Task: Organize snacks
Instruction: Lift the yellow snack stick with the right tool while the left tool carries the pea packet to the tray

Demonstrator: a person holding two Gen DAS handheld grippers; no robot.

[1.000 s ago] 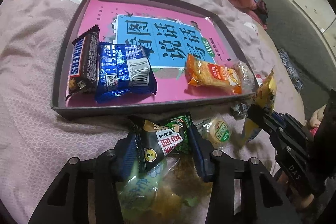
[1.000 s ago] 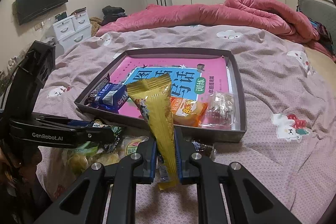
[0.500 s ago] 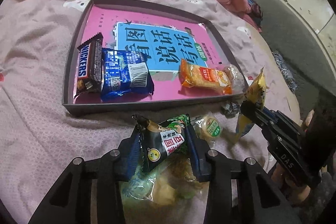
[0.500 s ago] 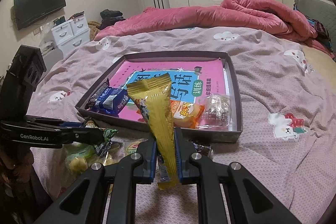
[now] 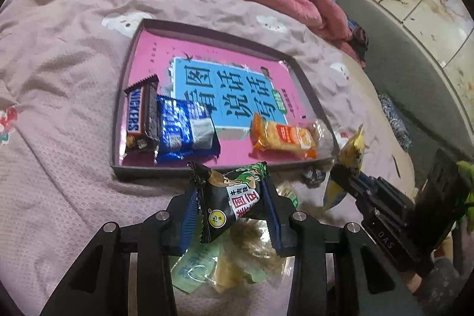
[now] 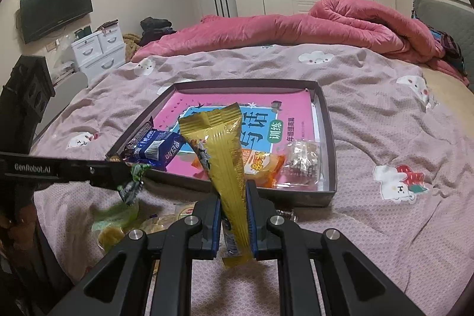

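Before tray (image 5: 139, 169): loose snack heap (image 5: 225, 265); small dark wrapper (image 5: 311, 175), perhaps candy.

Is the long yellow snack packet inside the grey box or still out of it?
Out. The long yellow snack packet stands nearly upright, pinched in the right claw, on the near side of the grey box's wall.

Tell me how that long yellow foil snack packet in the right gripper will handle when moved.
The long yellow foil snack packet stands upright above the right gripper, so probably fairly stiff. Glossy film could slip. It looks light.
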